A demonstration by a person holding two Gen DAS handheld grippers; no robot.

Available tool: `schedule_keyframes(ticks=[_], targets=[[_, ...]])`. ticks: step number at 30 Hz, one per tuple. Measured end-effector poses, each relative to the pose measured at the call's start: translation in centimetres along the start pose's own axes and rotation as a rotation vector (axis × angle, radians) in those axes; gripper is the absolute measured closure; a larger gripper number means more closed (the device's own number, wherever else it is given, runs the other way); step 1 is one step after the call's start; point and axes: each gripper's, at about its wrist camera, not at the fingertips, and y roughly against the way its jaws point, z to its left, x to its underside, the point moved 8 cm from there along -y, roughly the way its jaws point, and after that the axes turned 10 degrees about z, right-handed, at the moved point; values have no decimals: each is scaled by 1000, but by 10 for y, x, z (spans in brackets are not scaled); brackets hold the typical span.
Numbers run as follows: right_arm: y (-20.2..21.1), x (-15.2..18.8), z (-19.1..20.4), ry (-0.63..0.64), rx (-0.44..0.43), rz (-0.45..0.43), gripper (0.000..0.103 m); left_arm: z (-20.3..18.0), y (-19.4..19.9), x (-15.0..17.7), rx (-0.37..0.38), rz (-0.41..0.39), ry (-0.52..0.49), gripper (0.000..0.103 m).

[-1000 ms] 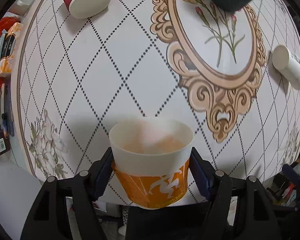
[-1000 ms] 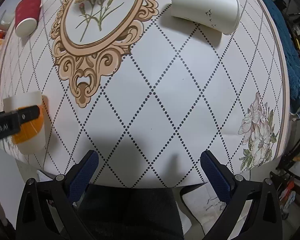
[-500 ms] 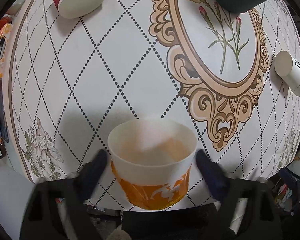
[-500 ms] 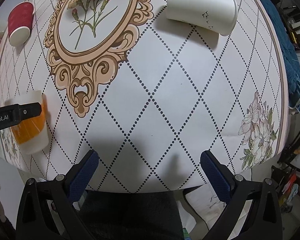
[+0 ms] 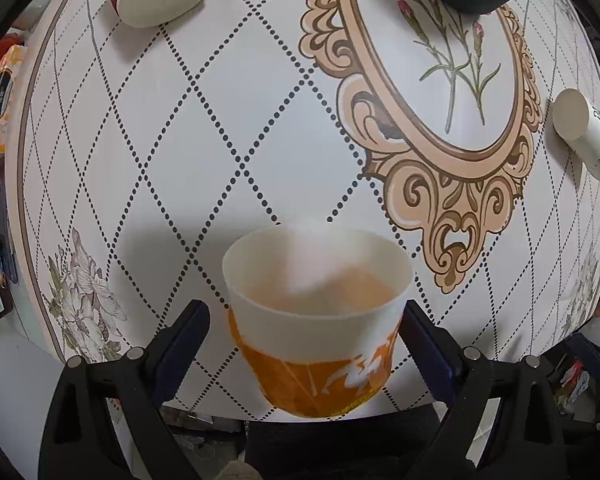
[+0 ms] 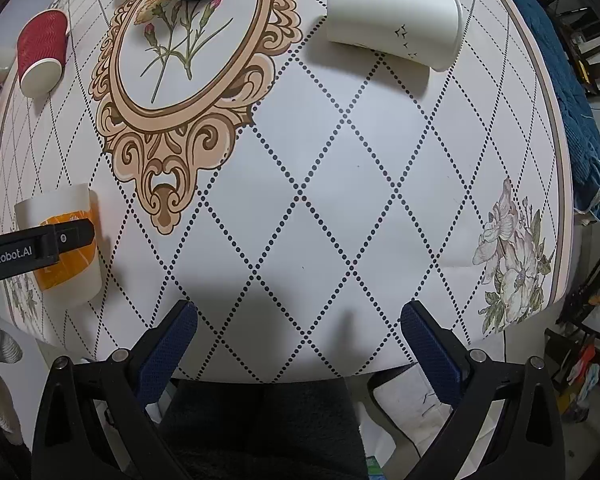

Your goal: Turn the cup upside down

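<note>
"GenRobot.AI" is printed on the left gripper (image 6: 40, 246), whose fingers stand slightly apart on either side of the orange-and-white paper cup (image 5: 320, 320) without gripping it. The cup stands upright, mouth up, at the near left table (image 6: 340, 200) edge. The right gripper (image 6: 300, 344) hangs wide apart, holding nothing.

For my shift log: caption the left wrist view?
Left gripper open around the orange-and-white cup standing near the patterned table's edge.
</note>
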Motion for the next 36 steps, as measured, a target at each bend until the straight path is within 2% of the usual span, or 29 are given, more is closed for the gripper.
schedule_keyframes(ticks=[6, 9, 15, 21, 24, 31, 36], targets=[[6, 9, 2, -2, -11, -11, 0, -2, 26, 12, 9, -62, 2, 7], [17, 17, 4, 8, -18, -34, 0, 2, 48, 29, -16, -126, 3, 7], [49, 38, 13, 26, -43, -102, 0, 31, 78, 76, -64, -219, 34, 7], [87, 55, 37, 57, -72, -164, 0, 65, 103, 111, -56, -268, 72, 7], [98, 61, 53, 67, -88, -183, 0, 76, 116, 120, -46, -292, 90, 7], [116, 64, 93, 90, -98, -212, 0, 104, 119, 128, -26, -325, 110, 7], [122, 57, 121, 166, -48, -226, 0, 124, 113, 129, -5, -323, 165, 7]])
